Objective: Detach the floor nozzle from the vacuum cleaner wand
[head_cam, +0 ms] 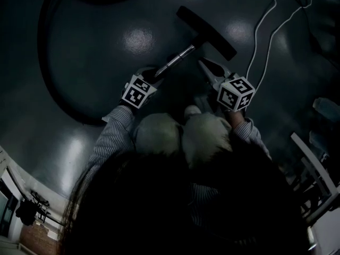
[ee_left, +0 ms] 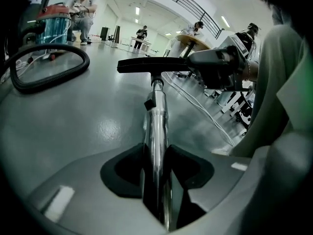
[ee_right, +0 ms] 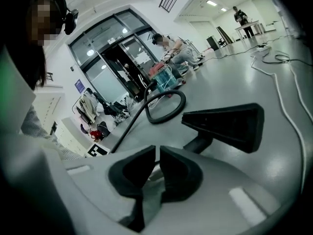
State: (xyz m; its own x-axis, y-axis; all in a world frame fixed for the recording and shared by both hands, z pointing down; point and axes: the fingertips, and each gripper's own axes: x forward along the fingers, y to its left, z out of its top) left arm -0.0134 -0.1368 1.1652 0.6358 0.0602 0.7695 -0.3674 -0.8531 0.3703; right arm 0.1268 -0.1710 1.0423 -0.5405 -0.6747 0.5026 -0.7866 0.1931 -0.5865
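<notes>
The black floor nozzle [head_cam: 207, 32] lies on the dark floor, joined to the chrome wand [head_cam: 178, 59]. My left gripper [head_cam: 154, 74] is shut on the wand's near end. In the left gripper view the wand [ee_left: 157, 116] runs straight out between the pads of the left gripper [ee_left: 156, 155] to the nozzle [ee_left: 151, 65]. My right gripper [head_cam: 204, 64] is shut and holds nothing; it hovers just right of the wand, near the nozzle's neck. In the right gripper view the nozzle [ee_right: 230, 124] sits just beyond the right gripper [ee_right: 157, 153].
A black hose [head_cam: 50, 84] loops over the floor at the left, leading to a vacuum canister [ee_left: 54, 21]. A white cable [head_cam: 263, 41] snakes along the right. A white frame [head_cam: 313, 169] stands at lower right. People and tables are far off in the hall.
</notes>
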